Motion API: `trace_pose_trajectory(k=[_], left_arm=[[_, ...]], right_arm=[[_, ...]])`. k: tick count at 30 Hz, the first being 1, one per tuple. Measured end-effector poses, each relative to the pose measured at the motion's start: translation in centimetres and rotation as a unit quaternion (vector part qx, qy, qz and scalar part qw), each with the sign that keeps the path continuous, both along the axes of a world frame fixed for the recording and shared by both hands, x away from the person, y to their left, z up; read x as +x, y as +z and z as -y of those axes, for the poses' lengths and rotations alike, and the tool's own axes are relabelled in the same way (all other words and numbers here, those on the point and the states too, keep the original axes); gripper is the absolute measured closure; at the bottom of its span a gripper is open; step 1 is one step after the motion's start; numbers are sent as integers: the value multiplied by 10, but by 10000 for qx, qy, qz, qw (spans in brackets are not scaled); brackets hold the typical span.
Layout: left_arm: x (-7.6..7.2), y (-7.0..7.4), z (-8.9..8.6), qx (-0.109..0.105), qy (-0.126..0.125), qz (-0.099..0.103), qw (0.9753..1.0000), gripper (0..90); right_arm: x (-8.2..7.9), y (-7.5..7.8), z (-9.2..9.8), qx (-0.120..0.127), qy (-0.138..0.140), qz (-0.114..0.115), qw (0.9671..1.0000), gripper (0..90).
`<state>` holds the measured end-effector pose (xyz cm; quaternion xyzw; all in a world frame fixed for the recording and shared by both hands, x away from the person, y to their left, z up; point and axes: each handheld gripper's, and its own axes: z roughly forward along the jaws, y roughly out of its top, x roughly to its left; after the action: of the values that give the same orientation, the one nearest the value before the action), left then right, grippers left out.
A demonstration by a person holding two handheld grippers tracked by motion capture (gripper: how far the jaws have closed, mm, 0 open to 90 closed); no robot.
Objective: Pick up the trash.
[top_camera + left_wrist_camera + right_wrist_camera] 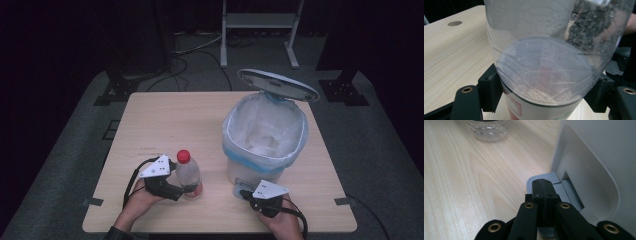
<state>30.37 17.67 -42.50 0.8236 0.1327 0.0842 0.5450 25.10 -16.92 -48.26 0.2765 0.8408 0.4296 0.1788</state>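
Evidently the right tool (pixel 543 185), jaws pressed together, holds down the grey pedal (pixel 560 188) of the white lined plastic bin (pixel 263 135) (lid (pixel 278 85) up), while beside it the left tool (pixel 181 189) pinches the clear red-capped bottle (pixel 188 173), ready for dropping in.

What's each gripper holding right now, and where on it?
Left gripper clamps the bottle by its lower body. Right gripper holds nothing; its shut jaws press the bin's pedal.

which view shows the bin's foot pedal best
The right gripper view: the grey ribbed pedal sits close up at the base of the bin, with the right gripper, jaws shut, pressing on it. In the high view it is a small patch largely hidden by the gripper. The left gripper view gives the bottle instead.
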Motion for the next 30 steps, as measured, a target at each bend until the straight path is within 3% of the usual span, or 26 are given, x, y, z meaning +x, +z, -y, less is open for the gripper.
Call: trace_pose_trajectory(k=[12,30], left_arm=[[1,10,-2,-108,-74,-60,9999,279],[3,34,-4,-515,-225,-63,9984,280]], right_arm=[[0,0,0,-4,1,11,10000,898],[0,0,0,-17,5,39,10000,898]])
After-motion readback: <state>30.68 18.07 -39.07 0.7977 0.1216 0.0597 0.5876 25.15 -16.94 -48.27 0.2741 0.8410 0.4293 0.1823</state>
